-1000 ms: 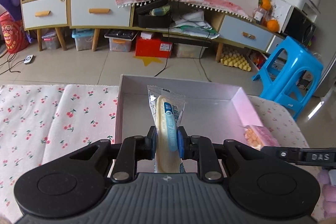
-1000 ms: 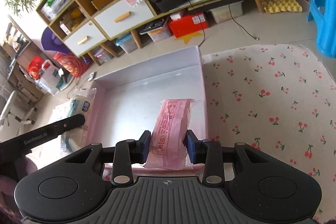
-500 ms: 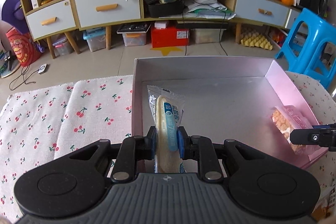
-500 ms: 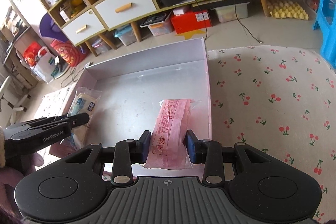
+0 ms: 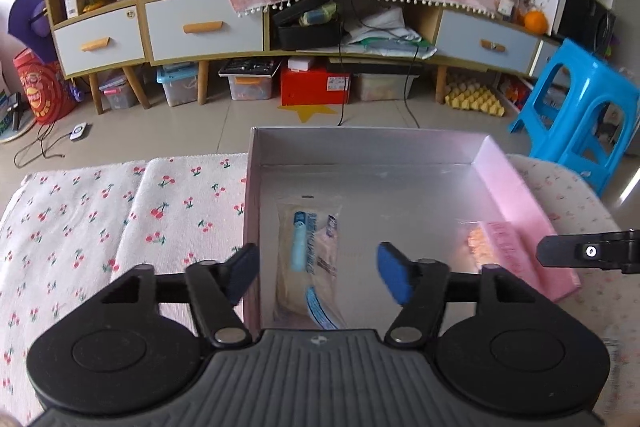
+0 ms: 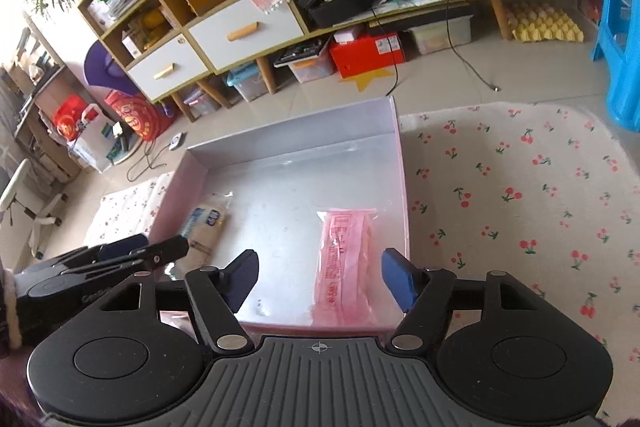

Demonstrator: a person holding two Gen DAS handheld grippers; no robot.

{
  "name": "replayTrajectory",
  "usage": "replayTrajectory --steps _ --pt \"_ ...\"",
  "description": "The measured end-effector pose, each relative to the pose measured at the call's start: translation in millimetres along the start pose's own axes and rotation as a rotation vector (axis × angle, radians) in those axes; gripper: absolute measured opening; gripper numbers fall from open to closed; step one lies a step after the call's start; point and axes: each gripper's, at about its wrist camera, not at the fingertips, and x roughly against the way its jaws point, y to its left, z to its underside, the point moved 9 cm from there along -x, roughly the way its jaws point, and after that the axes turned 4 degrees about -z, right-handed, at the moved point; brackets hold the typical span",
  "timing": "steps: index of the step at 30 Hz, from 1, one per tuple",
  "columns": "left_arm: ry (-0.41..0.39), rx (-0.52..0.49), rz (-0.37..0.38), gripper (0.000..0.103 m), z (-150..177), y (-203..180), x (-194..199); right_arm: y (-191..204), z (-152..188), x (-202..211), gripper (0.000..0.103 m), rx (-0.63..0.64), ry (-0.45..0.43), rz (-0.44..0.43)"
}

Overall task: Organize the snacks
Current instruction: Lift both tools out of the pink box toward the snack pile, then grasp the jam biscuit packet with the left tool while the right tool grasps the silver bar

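A shallow pink box point(image 5: 516, 183) with a silver inside point(image 6: 402, 187) sits on the cherry-print cloth. A white and blue snack packet point(image 5: 310, 259) lies flat on the box floor at its left side, also seen as the white packet point(image 6: 208, 221) in the right wrist view. My left gripper point(image 5: 318, 273) hangs over it, jaws opening, pads clear of it. A pink snack packet point(image 6: 346, 259) lies by the box's right wall, the same pink packet point(image 5: 500, 247) in the left wrist view. My right gripper point(image 6: 320, 277) is above it, jaws opening, not touching.
The cherry-print cloth point(image 5: 120, 219) covers the table on both sides of the box point(image 6: 520, 195). Beyond the table edge lie tiled floor, a low cabinet point(image 5: 180, 27) with storage boxes under it, and a blue plastic stool point(image 5: 580, 107) at the right.
Both grippers have let go: the white and blue packet and the pink packet dropped from upright between the pads to lying flat in the box. Both sets of jaws spread apart.
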Motion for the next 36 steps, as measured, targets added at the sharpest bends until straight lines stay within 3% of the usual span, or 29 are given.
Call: replayTrajectory --steps 5,13,16,26,36 --pt "0.005 0.003 0.007 0.089 7.3 -4.1 26.0 11.8 3.6 28.1 0.083 -0.003 -0.032 -0.002" --pt "0.039 0.014 0.022 0.102 26.0 -3.7 55.5 21.3 30.7 56.7 0.086 -0.007 -0.019 0.043" --pt "0.05 0.011 0.022 0.102 34.0 -3.6 64.3 22.3 43.5 64.6 0.09 -0.01 -0.01 0.059" --pt "0.084 0.034 0.037 0.103 68.0 -1.2 83.2 20.8 75.0 83.1 0.091 0.012 -0.035 0.097" --pt "0.091 0.029 0.053 0.103 97.8 15.2 84.0 6.1 106.4 79.8 0.091 0.033 0.011 0.13"
